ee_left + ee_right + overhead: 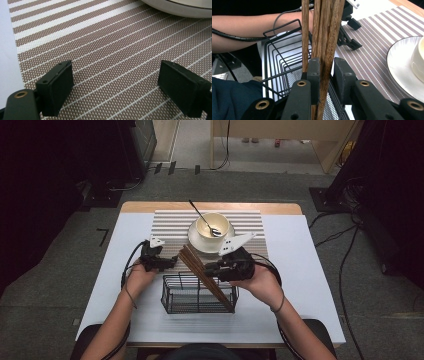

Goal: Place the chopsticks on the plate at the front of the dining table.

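My right gripper (325,72) clenches the dark wooden chopsticks (205,272) leaning in the black wire basket (198,294) near the desk's front edge; left gripper (116,85) released. Loose sticks could slip, fanning out.

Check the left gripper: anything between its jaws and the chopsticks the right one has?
Nothing visible. The left gripper hangs open over bare striped placemat, with clear mat between it and the chopsticks. The right gripper is clamped on that bundle, whose lower ends sit in the wire basket.
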Tool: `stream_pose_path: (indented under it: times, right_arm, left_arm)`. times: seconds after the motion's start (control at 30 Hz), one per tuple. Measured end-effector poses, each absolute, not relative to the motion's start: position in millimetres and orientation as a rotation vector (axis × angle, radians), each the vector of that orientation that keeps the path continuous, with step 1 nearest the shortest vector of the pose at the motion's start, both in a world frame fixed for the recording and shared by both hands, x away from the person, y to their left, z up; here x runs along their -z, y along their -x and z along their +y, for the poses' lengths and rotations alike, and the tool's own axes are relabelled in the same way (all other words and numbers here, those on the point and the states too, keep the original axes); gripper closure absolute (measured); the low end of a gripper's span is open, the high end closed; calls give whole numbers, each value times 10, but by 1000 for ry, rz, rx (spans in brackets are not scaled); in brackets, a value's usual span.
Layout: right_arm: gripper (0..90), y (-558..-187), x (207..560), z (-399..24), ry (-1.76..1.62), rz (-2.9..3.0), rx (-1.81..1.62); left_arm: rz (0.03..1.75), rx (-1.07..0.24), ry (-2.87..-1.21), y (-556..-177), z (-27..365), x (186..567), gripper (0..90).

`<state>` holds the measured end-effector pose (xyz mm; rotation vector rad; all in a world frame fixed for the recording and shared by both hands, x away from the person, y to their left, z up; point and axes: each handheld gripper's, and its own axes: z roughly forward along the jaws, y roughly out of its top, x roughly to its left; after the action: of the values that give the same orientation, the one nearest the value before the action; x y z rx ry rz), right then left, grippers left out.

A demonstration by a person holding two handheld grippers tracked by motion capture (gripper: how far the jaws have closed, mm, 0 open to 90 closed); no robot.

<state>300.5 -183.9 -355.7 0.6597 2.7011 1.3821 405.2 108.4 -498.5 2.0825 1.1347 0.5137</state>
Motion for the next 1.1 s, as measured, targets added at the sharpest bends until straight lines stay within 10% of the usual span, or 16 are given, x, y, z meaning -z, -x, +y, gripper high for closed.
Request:
stream_pose_path:
  times: [1.1]
  right_arm:
    - [844,-3081,3432,-1850,-738,2702,-1443]
  left_arm:
    - [1139,-509,-2079,-4055,1086,4986,134]
